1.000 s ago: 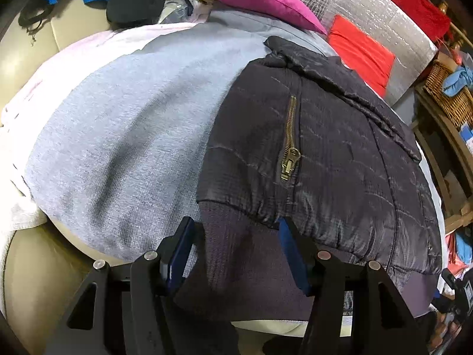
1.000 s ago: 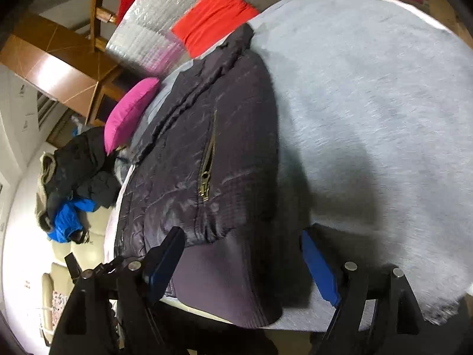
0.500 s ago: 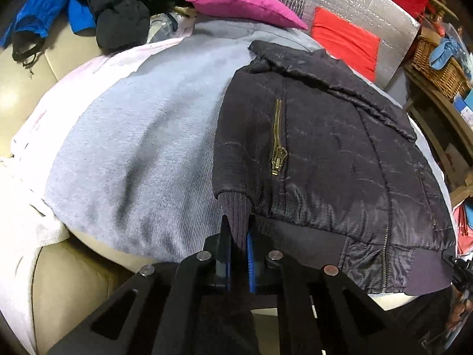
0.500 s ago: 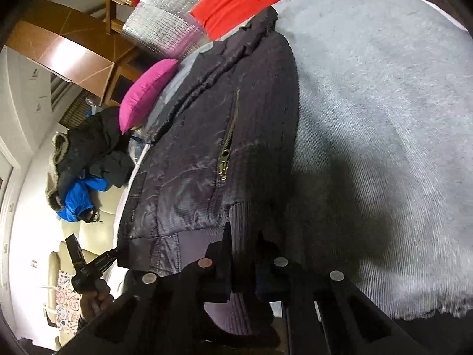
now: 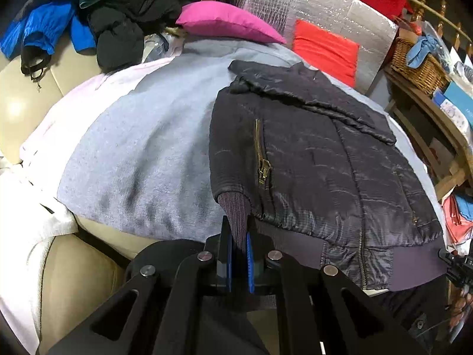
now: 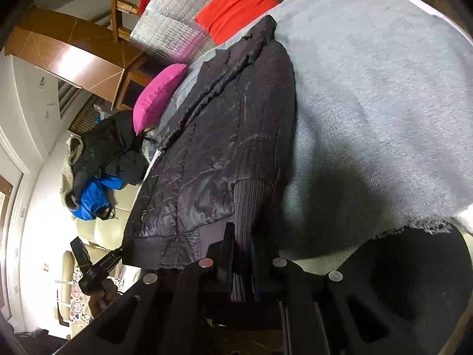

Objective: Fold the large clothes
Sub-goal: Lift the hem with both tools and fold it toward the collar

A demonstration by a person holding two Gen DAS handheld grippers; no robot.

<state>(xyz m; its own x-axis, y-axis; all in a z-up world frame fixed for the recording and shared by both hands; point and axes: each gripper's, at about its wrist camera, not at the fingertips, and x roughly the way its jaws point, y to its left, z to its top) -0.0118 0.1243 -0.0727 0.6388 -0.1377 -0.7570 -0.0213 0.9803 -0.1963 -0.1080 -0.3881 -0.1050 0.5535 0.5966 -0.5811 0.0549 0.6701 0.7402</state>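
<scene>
A dark quilted jacket (image 5: 319, 159) with brass zips lies flat on a grey blanket (image 5: 142, 159), collar at the far end. Its ribbed hem band (image 5: 298, 242) runs along the near edge. My left gripper (image 5: 238, 227) is shut on the ribbed knit at the jacket's near left corner, the cloth pinched between blue pads. In the right wrist view the same jacket (image 6: 212, 153) lies on the blanket (image 6: 378, 94), and my right gripper (image 6: 244, 236) is shut on the ribbed knit (image 6: 248, 207) at its other near corner. The left gripper (image 6: 94, 263) shows small at the lower left there.
A pink cushion (image 5: 224, 20), a red cushion (image 5: 325, 50) and a silver foil panel (image 5: 319, 6) sit behind the jacket. Dark and blue clothes (image 5: 88, 20) are heaped on a cream sofa (image 5: 17, 88). A wicker basket (image 5: 419, 65) stands on a wooden shelf at right.
Both grippers went from open around the ribbed corners to shut on them. Both have since risen and pulled back, lifting the pinched knit off the blanket edge.
</scene>
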